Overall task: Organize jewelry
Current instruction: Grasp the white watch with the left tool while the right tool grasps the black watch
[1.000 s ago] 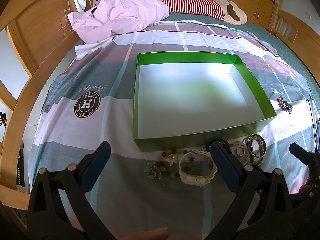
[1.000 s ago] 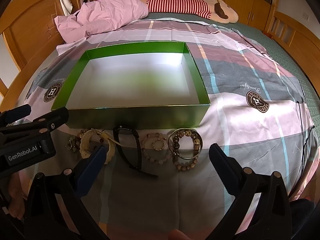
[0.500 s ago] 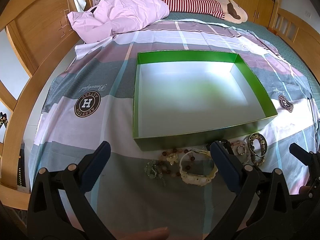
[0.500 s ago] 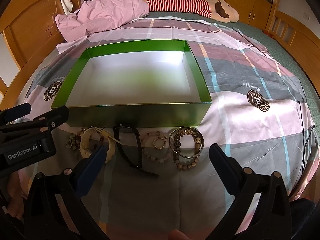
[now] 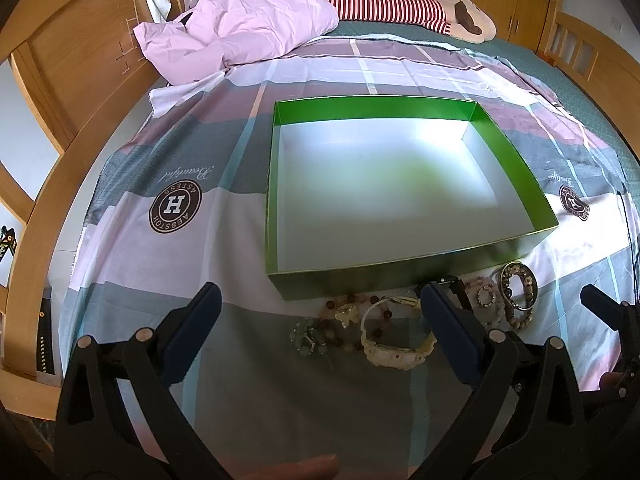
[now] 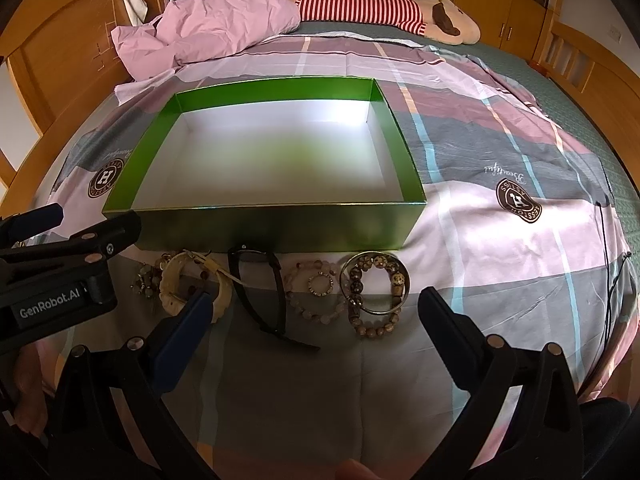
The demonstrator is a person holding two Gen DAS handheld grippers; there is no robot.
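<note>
Left wrist view: left hand-held gripper (image 5: 318,322) hangs above the bed (image 5: 580,92) with its jaws spread wide and nothing between them; a cream watch (image 5: 394,334) and a green bead bracelet (image 5: 308,338) lie on the bedsheet (image 5: 132,264) below it
Right wrist view: right hand-held gripper (image 6: 314,316) is likewise wide open and empty, over the middle of the jewelry row
Box: green box (image 6: 280,226) sits open and empty on the bedsheet; its long axis runs left to right, its near wall facing both cameras
Jewelry: all of it lies in one row along the foot of that near wall, outside the box; from left, small bead pieces, the cream watch (image 6: 196,288), a black watch (image 6: 260,292), a pink bead bracelet (image 6: 316,292) with a small ring inside its loop, then a metal bangle (image 6: 376,284) overlapping a brown bead bracelet (image 6: 374,320)
Axes: the row runs parallel to the box's long side; the black watch lies open, its strap pointing away from the box toward the camera; the bracelets lie flat as loops
Step in hand: judged as choosing a first piece; nothing is gripped yet
Doing it well: take one piece at a time; close across a single side of a loop or across the strap's width, not over the whole ring; lift clear of the near wall before setting it inside; separate the bangle from the beads under it, since the two may come up together
</note>
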